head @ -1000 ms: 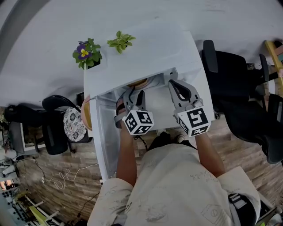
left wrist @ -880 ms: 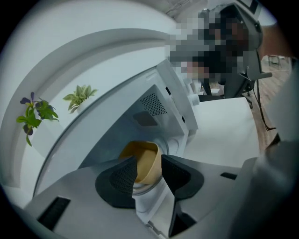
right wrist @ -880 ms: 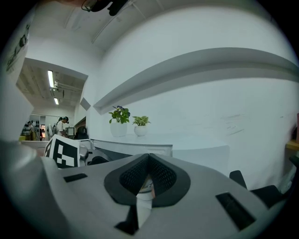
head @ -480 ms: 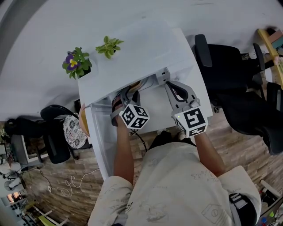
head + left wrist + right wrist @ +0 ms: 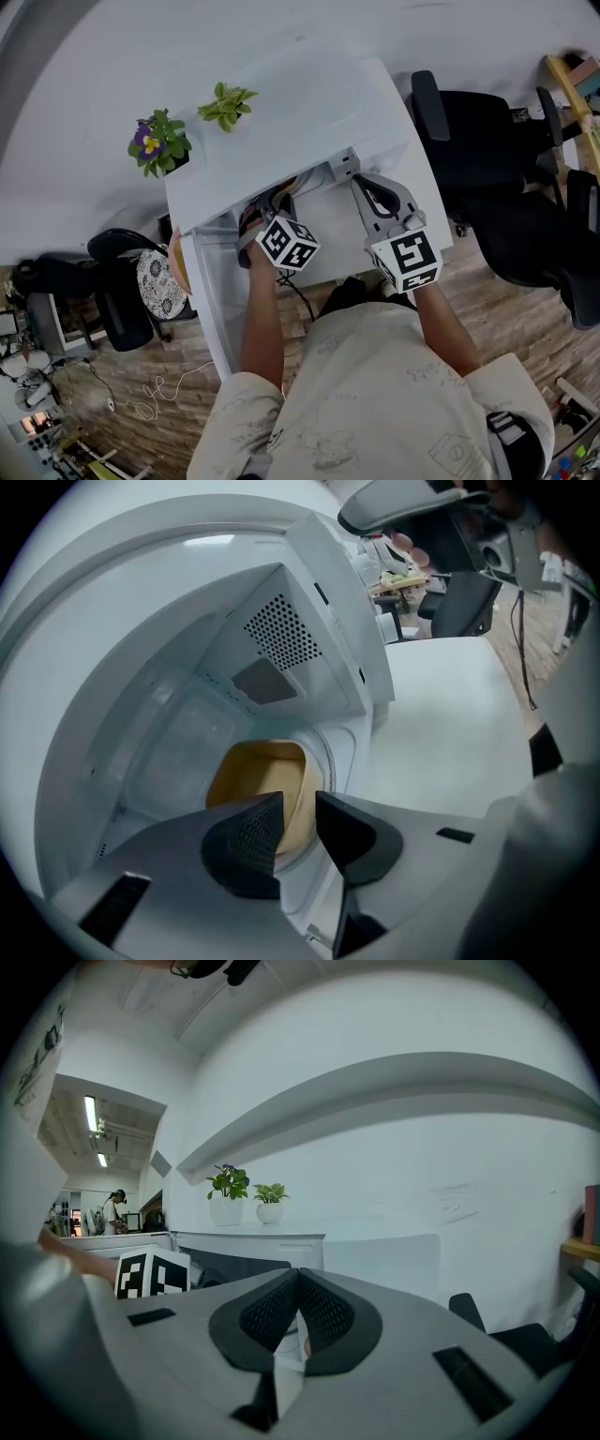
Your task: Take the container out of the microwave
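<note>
Tongs in your left hand (image 5: 298,803) reach down into the open microwave (image 5: 187,733), and their jaws have just been closing. The container (image 5: 258,780), a tan tub with rounded corners, sits on the floor of the white cavity, toward its right side. Its near right rim stands between your two pads: the left pad lies over the tub's front, while a thin strip of white shows between the rim and the right pad. You have no grip on it yet, and the jaws stand partly apart around that rim. A perforated patch marks the cavity's right wall above the tub.

Your right tongs (image 5: 298,1279) hang outside the microwave, pointing nearly level toward the wall, with the pads pressed together at their tips and nothing caught there. In the head view they sit over the bench (image 5: 450,733) to the right of the microwave's front, well apart from your left hand.

A purple-flowered plant (image 5: 155,142) and a small green plant (image 5: 223,103) stand at the microwave's far left corner. A black office chair (image 5: 487,150) is parked to the right of the bench.
</note>
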Tool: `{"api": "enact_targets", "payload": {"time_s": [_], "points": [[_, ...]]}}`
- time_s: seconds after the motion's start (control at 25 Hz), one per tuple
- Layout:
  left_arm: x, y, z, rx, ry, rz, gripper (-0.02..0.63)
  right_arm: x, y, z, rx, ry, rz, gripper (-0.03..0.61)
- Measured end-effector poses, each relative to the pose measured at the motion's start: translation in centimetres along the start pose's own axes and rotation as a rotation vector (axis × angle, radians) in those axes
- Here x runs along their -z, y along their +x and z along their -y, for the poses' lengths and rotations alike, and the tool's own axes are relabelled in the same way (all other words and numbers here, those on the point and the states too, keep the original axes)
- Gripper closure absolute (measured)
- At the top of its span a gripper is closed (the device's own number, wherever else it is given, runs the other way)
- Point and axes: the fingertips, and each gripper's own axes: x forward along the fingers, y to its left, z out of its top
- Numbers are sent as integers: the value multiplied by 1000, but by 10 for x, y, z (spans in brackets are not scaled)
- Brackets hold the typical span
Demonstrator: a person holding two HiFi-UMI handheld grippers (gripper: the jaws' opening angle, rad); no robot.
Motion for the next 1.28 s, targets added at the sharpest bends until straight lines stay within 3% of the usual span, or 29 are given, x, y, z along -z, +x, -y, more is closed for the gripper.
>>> {"api": "enact_targets", "payload": {"time_s": [0.36, 0.56, 1.28], "points": [[2, 5, 0, -9, 48, -35, 541, 2, 3, -1, -10, -4, -9, 563], [6, 5, -1, -71, 160, -66, 572, 2, 3, -1, -12, -5, -9, 563], [8, 2, -2, -89, 183, -87, 591, 5, 0, -2, -22, -6, -13, 563]]}}
